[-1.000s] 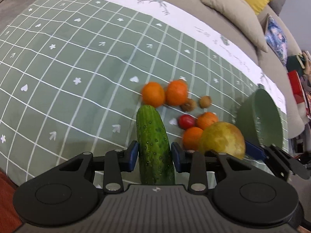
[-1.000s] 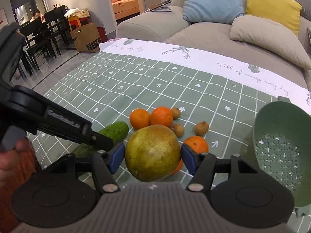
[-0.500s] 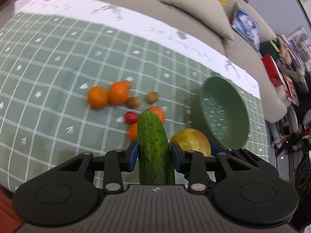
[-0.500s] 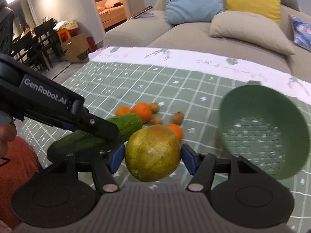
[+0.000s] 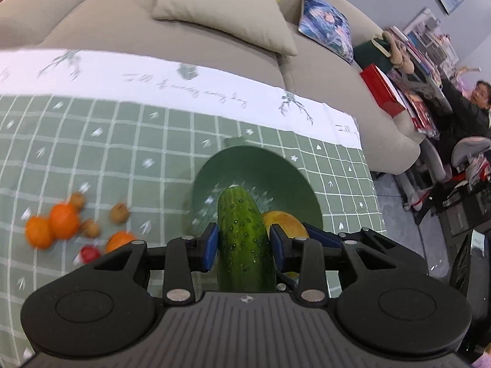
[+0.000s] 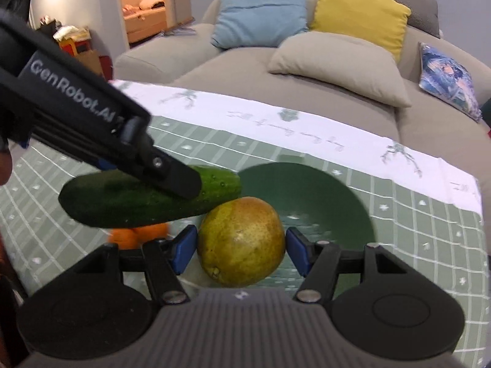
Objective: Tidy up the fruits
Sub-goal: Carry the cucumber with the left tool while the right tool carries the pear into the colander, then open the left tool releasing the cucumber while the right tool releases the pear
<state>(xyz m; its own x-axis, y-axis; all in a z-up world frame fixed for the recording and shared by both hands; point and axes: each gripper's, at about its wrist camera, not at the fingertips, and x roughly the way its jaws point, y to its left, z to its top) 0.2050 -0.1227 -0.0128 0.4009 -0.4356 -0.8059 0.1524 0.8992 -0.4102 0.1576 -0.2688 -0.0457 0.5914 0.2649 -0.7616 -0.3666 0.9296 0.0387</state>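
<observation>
My left gripper [image 5: 244, 247] is shut on a green cucumber [image 5: 244, 239], held above the table with its tip over the green colander bowl [image 5: 276, 178]. My right gripper [image 6: 241, 247] is shut on a yellow-green pear [image 6: 242, 242], just in front of the same bowl [image 6: 322, 202]. In the right wrist view the cucumber [image 6: 129, 199] lies crosswise at the left, clamped by the left gripper's black fingers [image 6: 172, 178]. The pear [image 5: 287, 220] peeks out to the right of the cucumber in the left wrist view.
Oranges [image 5: 63, 220], small brown fruits [image 5: 119, 213] and a red fruit [image 5: 89, 253] lie on the green checked tablecloth [image 5: 92, 159] left of the bowl. A beige sofa with cushions [image 6: 337, 64] runs behind the table. A person [image 5: 469, 107] sits at far right.
Both grippers have swung right and risen, carrying the cucumber and the pear from above the fruit pile to over the green bowl. The loose fruits now lie at the left.
</observation>
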